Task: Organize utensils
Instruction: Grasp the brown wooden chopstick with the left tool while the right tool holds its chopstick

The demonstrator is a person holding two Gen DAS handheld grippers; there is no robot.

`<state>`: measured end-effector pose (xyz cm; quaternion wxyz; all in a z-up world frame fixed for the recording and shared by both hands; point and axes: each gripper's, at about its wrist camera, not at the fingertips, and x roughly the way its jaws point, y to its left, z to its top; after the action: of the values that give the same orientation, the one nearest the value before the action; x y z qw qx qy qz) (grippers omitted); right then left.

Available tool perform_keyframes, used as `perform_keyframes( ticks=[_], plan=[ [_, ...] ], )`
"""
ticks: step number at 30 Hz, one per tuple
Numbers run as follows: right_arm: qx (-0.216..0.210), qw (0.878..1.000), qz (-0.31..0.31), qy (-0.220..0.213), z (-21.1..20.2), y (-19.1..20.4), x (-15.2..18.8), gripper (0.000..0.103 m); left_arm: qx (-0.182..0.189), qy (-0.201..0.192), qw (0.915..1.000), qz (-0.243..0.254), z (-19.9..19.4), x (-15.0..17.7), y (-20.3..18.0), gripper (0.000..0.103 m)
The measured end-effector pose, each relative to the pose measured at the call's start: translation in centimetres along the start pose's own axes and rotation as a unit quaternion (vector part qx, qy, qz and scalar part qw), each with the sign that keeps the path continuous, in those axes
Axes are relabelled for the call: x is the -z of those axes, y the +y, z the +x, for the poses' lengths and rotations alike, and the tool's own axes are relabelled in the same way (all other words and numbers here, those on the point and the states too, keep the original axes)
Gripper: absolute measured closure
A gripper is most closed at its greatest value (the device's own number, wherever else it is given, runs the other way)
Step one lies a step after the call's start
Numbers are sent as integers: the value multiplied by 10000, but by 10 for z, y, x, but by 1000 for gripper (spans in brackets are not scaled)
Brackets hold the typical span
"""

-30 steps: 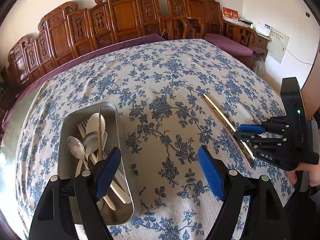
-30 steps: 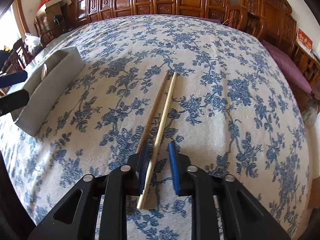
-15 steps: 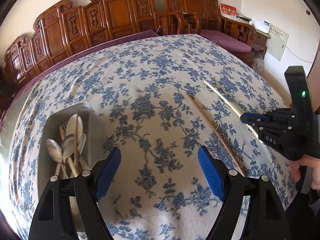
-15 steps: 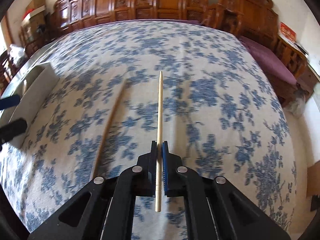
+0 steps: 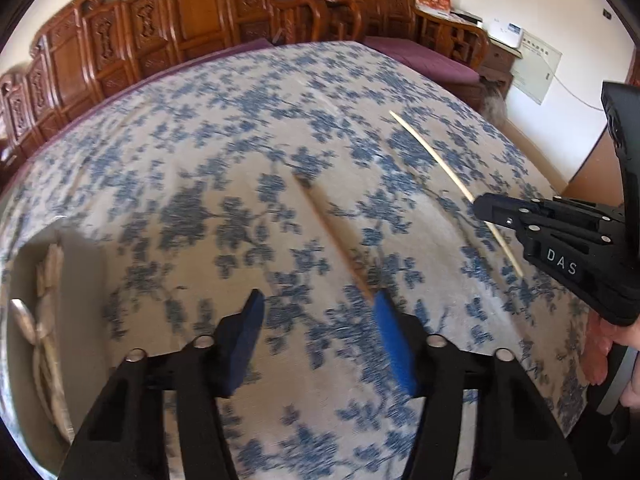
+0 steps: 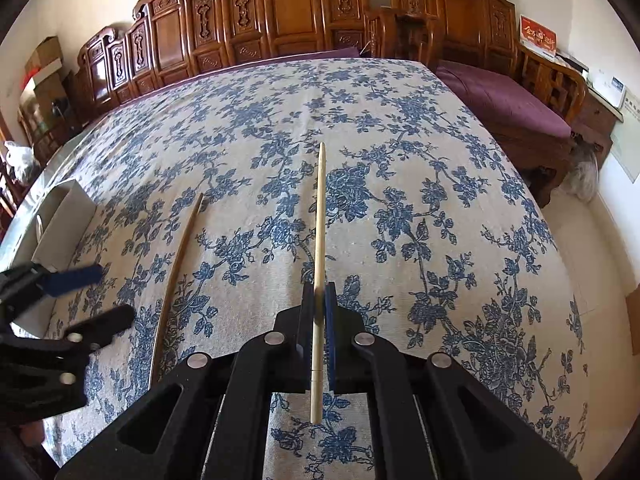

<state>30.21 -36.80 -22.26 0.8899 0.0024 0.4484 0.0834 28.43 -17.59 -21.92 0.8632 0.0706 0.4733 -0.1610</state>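
My right gripper (image 6: 319,296) is shut on a pale wooden chopstick (image 6: 319,224) and holds it lifted above the floral tablecloth; it also shows in the left wrist view (image 5: 432,160), held by the right gripper (image 5: 486,210). A second, darker chopstick (image 6: 176,276) lies flat on the cloth, also in the left wrist view (image 5: 332,236). My left gripper (image 5: 316,312) is open and empty, its tips just short of that chopstick's near end; it shows in the right wrist view (image 6: 86,294). The metal tray (image 5: 76,304) with spoons (image 5: 24,316) sits at far left.
The tray's wall shows in the right wrist view (image 6: 60,216) at the table's left edge. Carved wooden chairs (image 6: 280,12) line the far side. A purple-cushioned bench (image 6: 500,100) stands to the right. The table edge drops off on the right.
My right gripper closed on the pale chopstick and lifted it off the cloth. My left gripper moved right, away from the tray, toward the darker chopstick.
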Motion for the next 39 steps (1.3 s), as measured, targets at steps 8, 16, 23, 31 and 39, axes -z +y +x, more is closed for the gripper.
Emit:
perform_keyframes(
  ticks=[8, 16, 23, 31, 39],
  plan=[
    [-24, 10000, -4, 47, 3, 3, 2, 97, 294, 172, 9994, -72, 22, -8, -12, 70],
    [-22, 10000, -34, 39, 3, 7, 2, 97, 159, 183, 9997, -62, 26, -9, -11, 94],
    [-207, 9997, -91, 81, 4, 23, 2, 97, 41, 197, 9997, -140, 18, -1, 3, 99],
    [-439, 9986, -270, 123, 5, 48, 3, 97, -17, 106, 9998, -171, -4, 9, 21, 99],
    [-537, 9972, -409, 310, 12, 68, 10, 97, -147, -59, 9997, -165, -36, 18, 38, 99]
  ],
)
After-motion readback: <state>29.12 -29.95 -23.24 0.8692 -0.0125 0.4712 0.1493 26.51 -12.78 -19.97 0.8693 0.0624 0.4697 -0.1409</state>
